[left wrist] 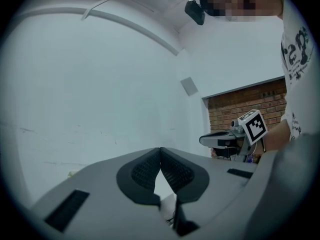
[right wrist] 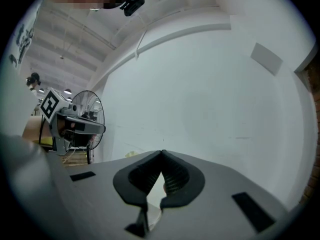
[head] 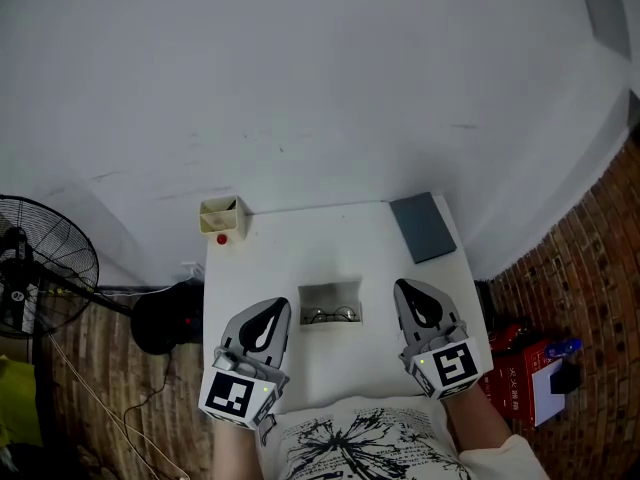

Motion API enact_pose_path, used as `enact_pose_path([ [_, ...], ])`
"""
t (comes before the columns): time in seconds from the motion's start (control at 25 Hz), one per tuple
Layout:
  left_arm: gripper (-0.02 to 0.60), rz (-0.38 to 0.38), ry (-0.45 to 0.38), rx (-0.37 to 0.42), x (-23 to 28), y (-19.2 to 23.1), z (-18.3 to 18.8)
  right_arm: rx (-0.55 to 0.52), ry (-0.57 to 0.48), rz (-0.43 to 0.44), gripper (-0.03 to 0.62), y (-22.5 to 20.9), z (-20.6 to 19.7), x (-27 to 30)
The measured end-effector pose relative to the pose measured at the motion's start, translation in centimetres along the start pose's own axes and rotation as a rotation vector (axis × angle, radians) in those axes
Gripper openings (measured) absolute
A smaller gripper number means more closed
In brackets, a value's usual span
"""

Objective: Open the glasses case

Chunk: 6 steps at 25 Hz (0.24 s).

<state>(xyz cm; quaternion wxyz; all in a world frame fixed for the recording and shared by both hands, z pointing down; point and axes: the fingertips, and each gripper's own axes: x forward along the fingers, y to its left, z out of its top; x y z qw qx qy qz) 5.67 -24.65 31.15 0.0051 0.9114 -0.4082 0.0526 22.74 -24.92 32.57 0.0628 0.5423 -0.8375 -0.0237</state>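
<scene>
Glasses case (head: 330, 294): middle of the white table (head: 300, 248), between the two tongs and touching neither. We see a pair of glasses (head: 331, 315) in it, so it reads as open already. A clear lid cannot be ruled out from the head view.

Left tongs (head: 272, 313): clenched, pads tip to tip, nothing between them. Right tongs (head: 412, 296): the same, clenched on nothing.

Risks, as we judge them:
- With both pairs of jaws shut, neither can take a rim or lid. Moving in without releasing them first would only nudge the case.
- The case looks light and the table top smooth. A push from one side alone would likely slide it rather than open it, so one pair should brace while the other lifts.
- If the case tips, the glasses could spill out, and the near edge of the table is not far off.
- The dark grey slab (head: 423, 226) at the far right corner and the small yellow box (head: 222, 214) at the far left are well apart from the work. We expect no trouble from them.

Pose: both tongs are held roughly level, pointing away from the person toward the wall. The left sits to the case's left and slightly nearer the person, and the right sits to its right. Both hover over the near part of the table, with the marker cubes toward the person's chest.
</scene>
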Motion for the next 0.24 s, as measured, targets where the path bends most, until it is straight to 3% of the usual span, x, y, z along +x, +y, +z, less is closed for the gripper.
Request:
enact_pose_path([
  [0.24, 0.014, -0.003, 0.007, -0.002, 1.1, -0.13, -0.55, -0.008, 0.007, 0.004, 0.011, -0.39, -0.69, 0.23],
])
